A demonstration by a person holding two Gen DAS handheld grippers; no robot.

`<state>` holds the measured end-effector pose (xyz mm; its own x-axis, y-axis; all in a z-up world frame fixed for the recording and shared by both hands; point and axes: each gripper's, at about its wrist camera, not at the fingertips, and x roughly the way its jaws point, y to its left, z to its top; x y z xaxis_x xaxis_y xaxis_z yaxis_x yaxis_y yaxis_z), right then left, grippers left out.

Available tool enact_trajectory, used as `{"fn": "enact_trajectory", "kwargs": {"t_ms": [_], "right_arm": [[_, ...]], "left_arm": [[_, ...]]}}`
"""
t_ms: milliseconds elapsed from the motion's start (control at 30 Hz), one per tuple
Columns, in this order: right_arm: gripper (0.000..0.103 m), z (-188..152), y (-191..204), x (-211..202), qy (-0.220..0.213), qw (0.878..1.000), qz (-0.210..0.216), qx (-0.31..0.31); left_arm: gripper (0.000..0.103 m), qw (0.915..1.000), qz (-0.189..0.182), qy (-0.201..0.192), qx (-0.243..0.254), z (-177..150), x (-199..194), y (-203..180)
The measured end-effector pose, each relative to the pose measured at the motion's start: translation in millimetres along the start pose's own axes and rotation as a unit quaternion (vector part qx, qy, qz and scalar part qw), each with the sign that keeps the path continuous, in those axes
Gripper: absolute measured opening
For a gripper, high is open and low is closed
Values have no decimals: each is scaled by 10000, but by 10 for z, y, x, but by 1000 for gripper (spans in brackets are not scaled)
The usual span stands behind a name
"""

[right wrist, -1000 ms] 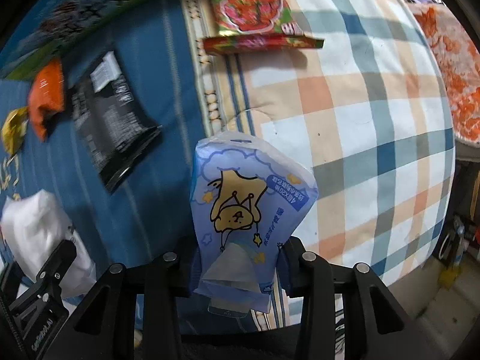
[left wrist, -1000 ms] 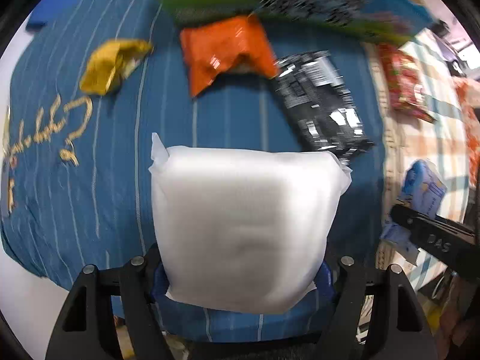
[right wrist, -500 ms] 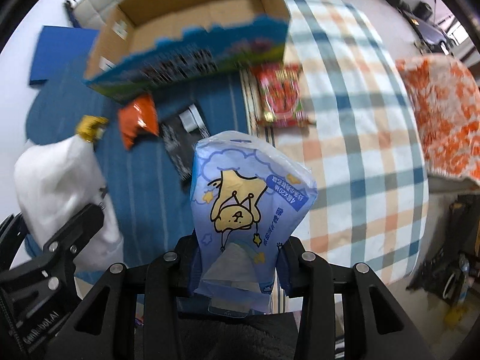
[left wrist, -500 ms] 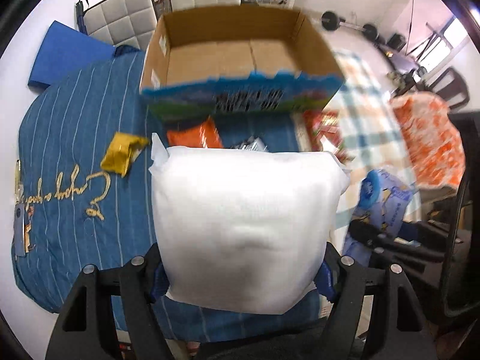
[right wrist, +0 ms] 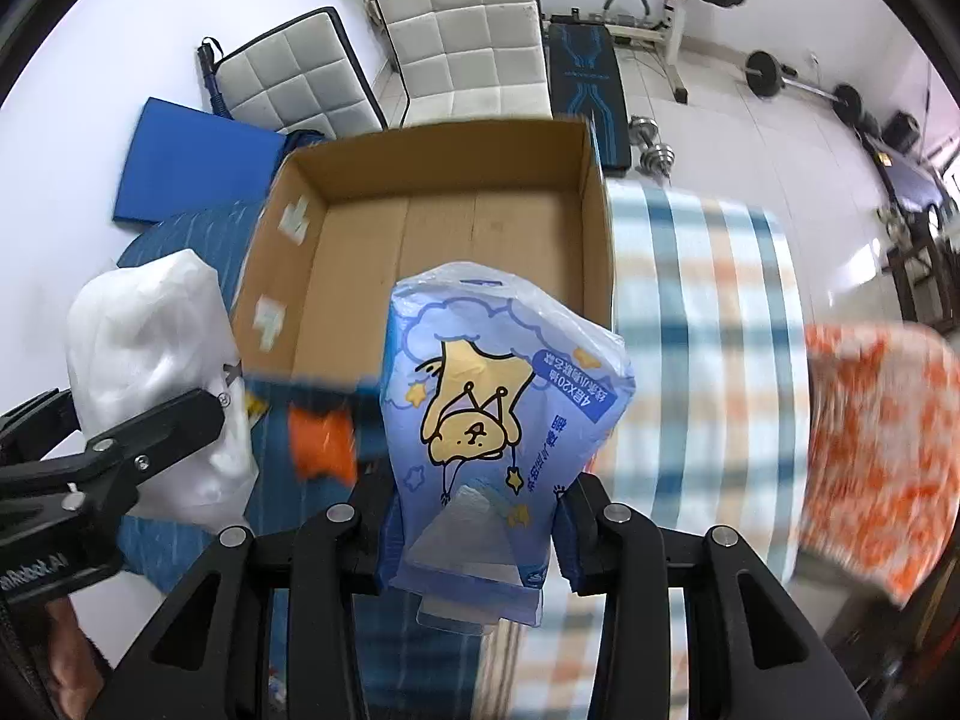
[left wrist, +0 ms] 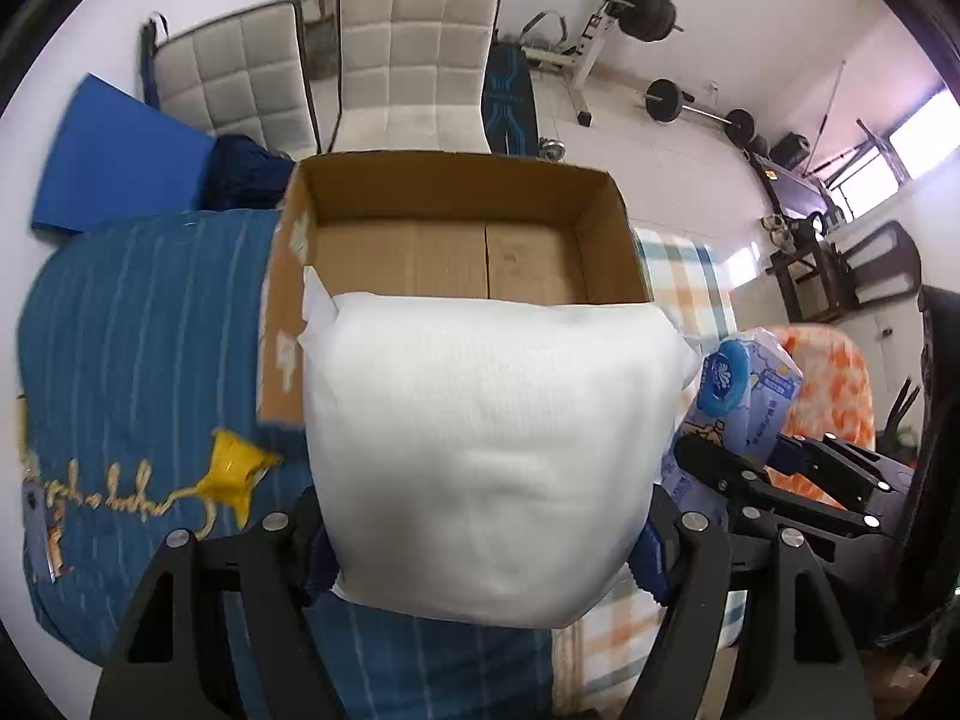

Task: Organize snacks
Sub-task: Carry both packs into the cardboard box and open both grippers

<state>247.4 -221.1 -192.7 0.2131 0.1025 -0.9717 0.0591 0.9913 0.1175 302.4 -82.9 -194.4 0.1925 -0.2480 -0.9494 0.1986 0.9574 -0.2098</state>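
Observation:
My left gripper (left wrist: 480, 534) is shut on a plump white packet (left wrist: 486, 444), which fills the middle of the left wrist view and hides the box's near wall. My right gripper (right wrist: 477, 534) is shut on a pale blue packet with a yellow cartoon figure (right wrist: 498, 414). Both packets hang just in front of an open, empty cardboard box (left wrist: 456, 198), which is also in the right wrist view, box (right wrist: 444, 204). The white packet (right wrist: 156, 348) and left gripper show at the right view's left edge. The blue packet (left wrist: 744, 384) sits right of the white one.
A yellow wrapper (left wrist: 237, 471) lies on the blue striped cloth (left wrist: 138, 324). An orange packet (right wrist: 321, 438) lies near the box front. A plaid cloth (right wrist: 708, 300) covers the right side, with an orange patterned fabric (right wrist: 876, 438) beyond. White chairs (left wrist: 414, 72) and gym weights stand behind the box.
Both grippers have risen and tilted up from the cloth toward the box, carrying their packets. The box now stands close ahead, and the loose snacks have dropped out of sight.

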Motion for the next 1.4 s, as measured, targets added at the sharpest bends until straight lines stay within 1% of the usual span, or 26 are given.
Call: {"fn": "enact_trajectory", "kwargs": {"t_ms": [133, 233, 267, 367, 467, 700, 767, 800, 867, 967, 1033, 1133, 1300, 1400], "right_arm": [[42, 635, -115, 405, 154, 9999, 76, 18], [42, 1042, -205, 851, 416, 9991, 125, 9], [42, 1154, -232, 1004, 471, 9988, 100, -18], [42, 1389, -258, 1375, 635, 9979, 100, -82], [43, 1565, -231, 1658, 775, 9968, 101, -191], [44, 1775, -103, 2090, 1045, 9936, 43, -436], [45, 1793, -124, 2185, 1139, 9926, 83, -409], [47, 1813, -140, 2235, 1186, 9921, 65, -402], [49, 1799, -158, 2299, 1245, 9915, 56, -380], [59, 1801, -197, 2425, 1405, 9895, 47, -346], [64, 1817, -208, 2469, 1460, 9887, 5, -352], [64, 1802, -211, 2505, 1576, 9867, -15, -398], [66, 1769, -257, 2440, 1599, 9863, -28, -396], [69, 1758, -272, 2355, 1566, 9870, -29, -352]], "left_arm": [[73, 9992, -15, 331, -203, 563, 470, 140], [74, 9974, -79, 618, -369, 892, 890, 247], [74, 9962, -108, 763, -397, 999, 1074, 285], [74, 9929, -189, 1069, -494, 1175, 1437, 355], [74, 9892, -240, 1338, -544, 1329, 1764, 429], [74, 9848, -185, 1680, -388, 1487, 2108, 451], [74, 9835, -254, 1744, -399, 1489, 2165, 450], [75, 9822, -343, 1796, -437, 1506, 2210, 455], [76, 9799, -481, 1877, -482, 1508, 2312, 468], [76, 9761, -558, 2038, -511, 1500, 2417, 469], [76, 9752, -526, 2103, -444, 1491, 2450, 445], [76, 9724, -480, 2240, -440, 1470, 2436, 434], [81, 9739, -328, 2231, -249, 1443, 2264, 375], [86, 9755, -263, 2173, -208, 1433, 2102, 352]]}}
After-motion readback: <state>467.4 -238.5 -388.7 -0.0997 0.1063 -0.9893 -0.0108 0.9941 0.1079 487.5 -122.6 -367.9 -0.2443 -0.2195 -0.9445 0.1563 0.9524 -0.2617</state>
